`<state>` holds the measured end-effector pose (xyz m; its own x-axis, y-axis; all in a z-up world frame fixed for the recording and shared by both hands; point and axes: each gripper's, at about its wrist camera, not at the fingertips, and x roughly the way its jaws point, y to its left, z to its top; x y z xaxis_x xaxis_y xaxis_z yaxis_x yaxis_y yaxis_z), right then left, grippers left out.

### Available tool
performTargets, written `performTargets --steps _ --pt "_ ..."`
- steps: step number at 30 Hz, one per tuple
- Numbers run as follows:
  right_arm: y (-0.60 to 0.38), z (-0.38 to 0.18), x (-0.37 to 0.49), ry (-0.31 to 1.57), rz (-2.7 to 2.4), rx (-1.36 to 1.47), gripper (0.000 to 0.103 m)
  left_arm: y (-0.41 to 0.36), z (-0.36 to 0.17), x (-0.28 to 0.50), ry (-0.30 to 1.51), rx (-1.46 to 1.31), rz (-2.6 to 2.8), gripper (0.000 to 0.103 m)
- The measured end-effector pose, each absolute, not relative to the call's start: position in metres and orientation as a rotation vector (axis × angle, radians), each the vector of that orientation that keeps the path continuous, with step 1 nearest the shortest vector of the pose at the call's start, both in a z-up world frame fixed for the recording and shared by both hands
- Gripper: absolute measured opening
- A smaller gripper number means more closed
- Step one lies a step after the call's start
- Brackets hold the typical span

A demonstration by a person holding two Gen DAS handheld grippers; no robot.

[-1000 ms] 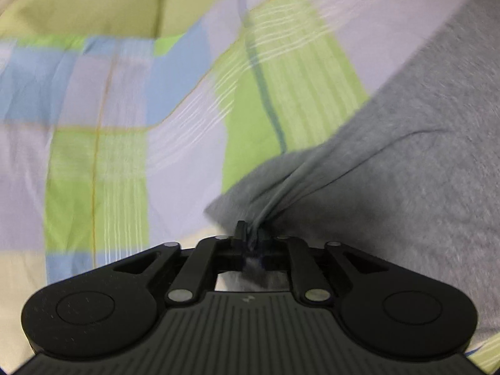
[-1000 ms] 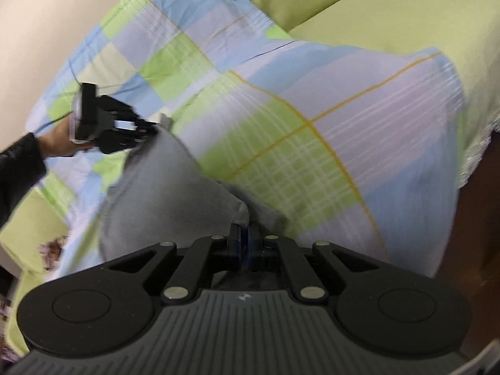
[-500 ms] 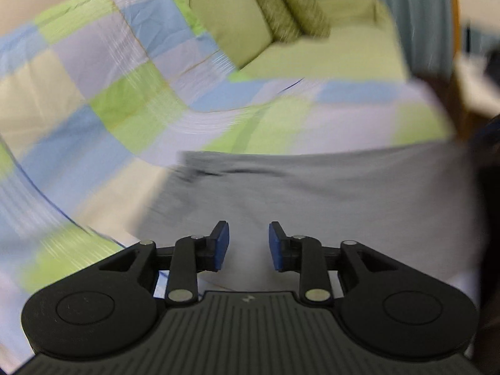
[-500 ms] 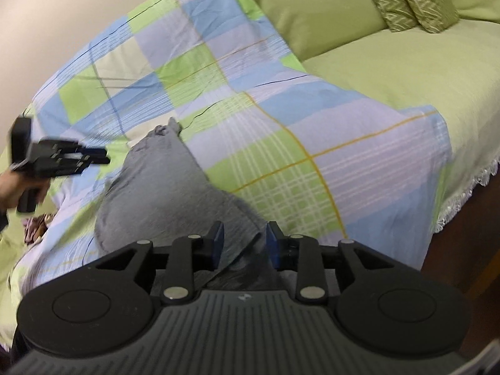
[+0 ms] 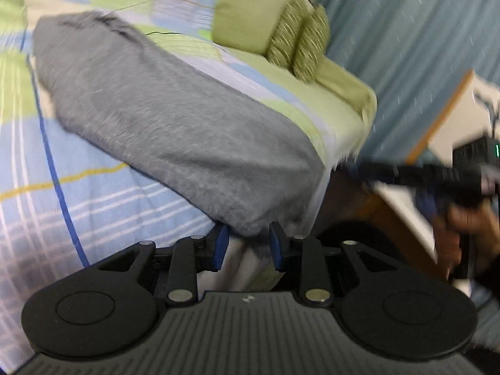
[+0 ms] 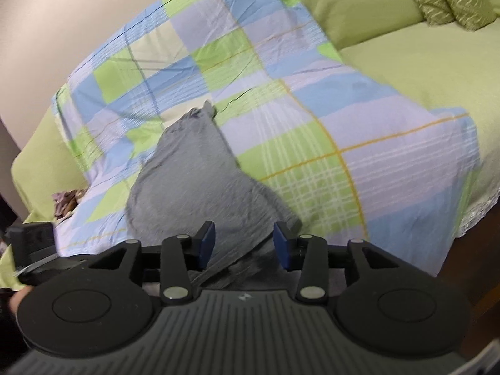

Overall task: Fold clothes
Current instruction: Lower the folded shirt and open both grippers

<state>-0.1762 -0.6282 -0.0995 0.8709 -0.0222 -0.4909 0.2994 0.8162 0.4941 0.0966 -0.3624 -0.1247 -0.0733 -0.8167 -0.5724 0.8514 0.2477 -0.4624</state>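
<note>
A: Where's the grey garment [image 6: 200,184]?

B: Flat on the checked sheet [image 6: 359,115], a long folded strip running from the sofa's back down to its front edge.

A: Left gripper [image 5: 249,242]?

B: Jaws parted, blue pads bare, hovering at the garment's near end [image 5: 250,215].

A: Right gripper [image 6: 243,242]?

B: Wide apart as well, nothing pinched; grey cloth lies beneath the gap.

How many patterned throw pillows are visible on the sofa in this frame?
2. One patterned pillow leans against the plain green back cushion; the second sits right beside it, toward the curtain. Others may lie outside the view.
</note>
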Motion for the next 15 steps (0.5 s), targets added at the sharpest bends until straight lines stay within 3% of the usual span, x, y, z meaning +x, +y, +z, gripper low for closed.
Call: performTargets --steps 2,5,7,11,15 --pt "-0.626 -0.103 -0.175 0.496 -0.166 0.596 0.043 -0.366 -0.123 0.096 0.913 0.033 -1.367 0.034" --pt "-0.623 -0.107 -0.174 0.49 -0.141 0.61 0.043 -0.368 -0.124 0.103 0.965 -0.083 -1.399 0.024" --pt "-0.621 -0.11 -0.174 0.489 -0.133 0.62 0.043 -0.37 -0.124 0.105 1.008 -0.157 -1.424 0.008" --pt "-0.619 -0.116 -0.174 0.493 -0.124 0.634 0.044 -0.38 -0.125 0.108 1.076 -0.254 -1.46 0.008" --pt "-0.618 -0.118 -0.176 0.491 -0.125 0.64 0.05 -0.393 -0.138 0.103 1.107 -0.15 -1.437 0.008"
